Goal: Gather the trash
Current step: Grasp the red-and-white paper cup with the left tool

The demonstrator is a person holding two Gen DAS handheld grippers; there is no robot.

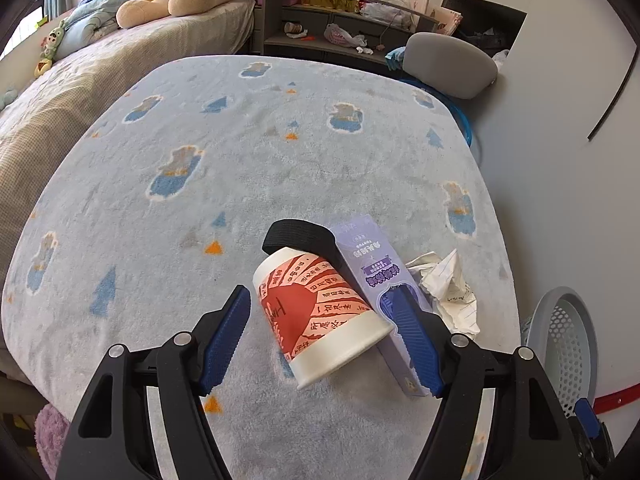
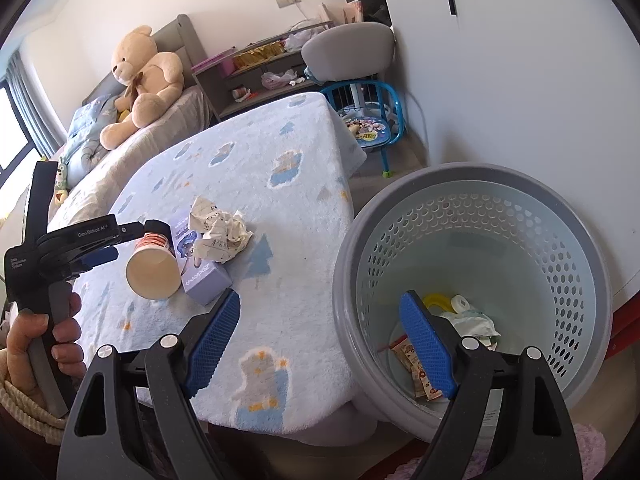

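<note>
While box [image 1: 384, 276] flanks cup [image 1: 320, 312] — paper [image 1: 448, 288] lies beyond.

A blue-patterned fleece-covered table [image 1: 280, 168] carries a paper cup [image 1: 320, 316], purple box [image 1: 376, 280] and crumpled paper [image 1: 448, 292].

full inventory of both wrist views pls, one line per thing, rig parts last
paper cup: 1, red and white, on its side on the table, between the left tool's open pads
box: 1, lilac, beside the cup
crumpled paper: 1, white, against the box
black item: 1, behind the cup, kind unclear
table cover: 1, pale blue, fluffy, patterned
waste basket: 1, grey, perforated, on the floor beside the table, some trash inside
teddy bear: 1, tan, on the bed
chair: 1, grey, by the shelf
small chair: 1, blue
left tool: open, around the cup
right tool: open, empty
hand: 1, holding the left tool's grip
</note>
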